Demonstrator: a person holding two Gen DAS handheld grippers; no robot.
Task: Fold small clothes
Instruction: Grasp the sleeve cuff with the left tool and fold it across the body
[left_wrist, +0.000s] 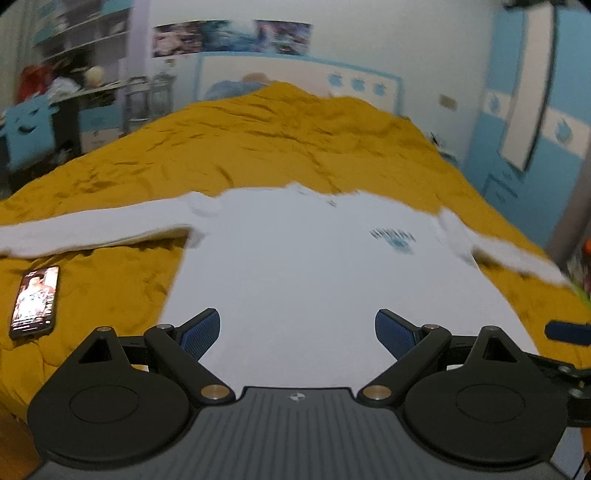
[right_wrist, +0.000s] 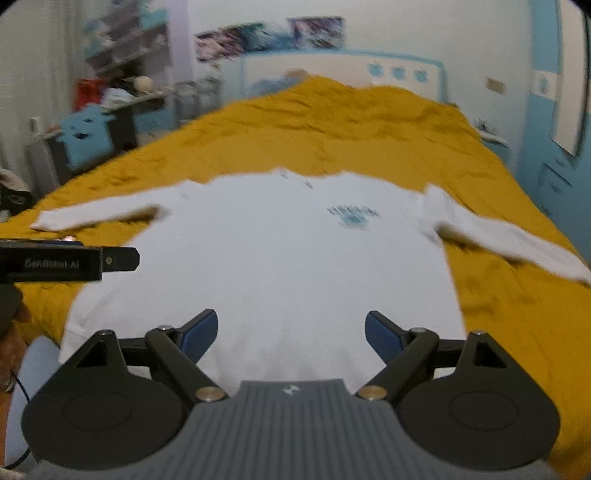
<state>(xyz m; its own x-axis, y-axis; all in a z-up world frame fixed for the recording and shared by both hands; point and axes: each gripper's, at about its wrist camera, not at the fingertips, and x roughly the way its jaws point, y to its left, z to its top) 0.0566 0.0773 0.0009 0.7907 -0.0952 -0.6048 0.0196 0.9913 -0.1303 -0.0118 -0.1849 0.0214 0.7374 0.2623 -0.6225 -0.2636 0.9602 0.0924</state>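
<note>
A white long-sleeved shirt (left_wrist: 303, 266) with a small blue chest print lies flat and face up on the mustard-yellow bed cover, both sleeves spread out to the sides. It also shows in the right wrist view (right_wrist: 273, 258). My left gripper (left_wrist: 297, 334) is open and empty above the shirt's lower hem. My right gripper (right_wrist: 291, 332) is open and empty, also above the hem. In the right wrist view the left gripper's body shows at the left edge, and a tip of the right gripper shows at the right edge of the left wrist view.
A phone (left_wrist: 35, 301) with its screen lit lies on the bed cover (left_wrist: 280, 147) left of the shirt, below the left sleeve. A desk and shelves stand at the far left, a headboard at the back, blue wardrobe doors (left_wrist: 535, 122) at the right.
</note>
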